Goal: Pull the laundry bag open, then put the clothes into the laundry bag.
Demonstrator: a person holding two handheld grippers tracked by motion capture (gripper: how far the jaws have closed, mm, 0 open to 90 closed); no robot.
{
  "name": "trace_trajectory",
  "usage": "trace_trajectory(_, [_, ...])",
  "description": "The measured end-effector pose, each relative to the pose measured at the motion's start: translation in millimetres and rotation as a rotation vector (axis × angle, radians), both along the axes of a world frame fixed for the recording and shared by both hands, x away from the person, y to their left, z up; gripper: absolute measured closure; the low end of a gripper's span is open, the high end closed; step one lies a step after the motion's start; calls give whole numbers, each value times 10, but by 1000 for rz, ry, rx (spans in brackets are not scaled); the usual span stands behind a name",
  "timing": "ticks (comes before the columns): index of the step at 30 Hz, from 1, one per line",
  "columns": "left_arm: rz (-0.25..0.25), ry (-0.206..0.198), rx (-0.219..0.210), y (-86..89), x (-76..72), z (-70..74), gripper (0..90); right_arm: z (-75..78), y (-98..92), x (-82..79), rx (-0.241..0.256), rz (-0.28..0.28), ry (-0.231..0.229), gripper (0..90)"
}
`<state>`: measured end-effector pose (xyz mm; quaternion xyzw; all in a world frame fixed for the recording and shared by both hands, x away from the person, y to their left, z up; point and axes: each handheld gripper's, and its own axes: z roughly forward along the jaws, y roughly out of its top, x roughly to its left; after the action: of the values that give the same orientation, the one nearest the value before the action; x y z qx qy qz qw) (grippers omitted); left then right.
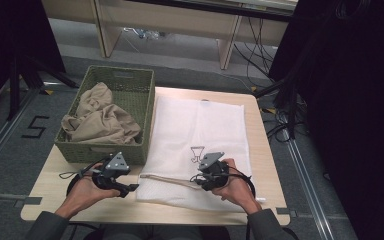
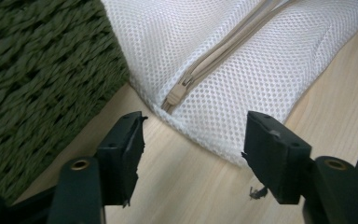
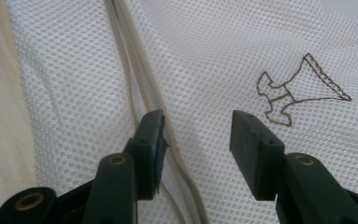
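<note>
White mesh laundry bag (image 1: 195, 150) with beige zipper (image 2: 223, 51) flat along the desk's (image 1: 55, 192) front edge, left tool (image 2: 193, 140) wide open near the zipper pull (image 2: 177, 91), holding nothing, right tool (image 3: 196, 135) open over the mesh, empty, green woven basket (image 1: 130, 85) at the desk's left edge.

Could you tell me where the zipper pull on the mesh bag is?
At the mesh bag's near-left corner: the zipper pull lies beside the green basket, just ahead of the open left tool.

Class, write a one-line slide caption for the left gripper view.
Open left gripper poised at the zip pull of a white mesh laundry bag, beside a green woven basket.
</note>
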<state>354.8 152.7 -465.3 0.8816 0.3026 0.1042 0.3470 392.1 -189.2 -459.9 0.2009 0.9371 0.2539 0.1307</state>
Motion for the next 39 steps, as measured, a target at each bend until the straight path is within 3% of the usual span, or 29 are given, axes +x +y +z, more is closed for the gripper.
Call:
trace_trajectory(8, [90,6,-84,123,-132,38,270,-100,-36,50,-20,-13,19,425])
trace_trajectory(15, [135,-18,-101,167,-209,48,229,-139,-76,75,-30,-17,24,391])
trace_trajectory(31, [141,-26,-104,128,-303,67,229,-171,-66,65,-57,-20,32,396])
trace_trajectory(39, [137,-24,-97,110,-310,46,229,-193,-81,83,-78,-3,52,464])
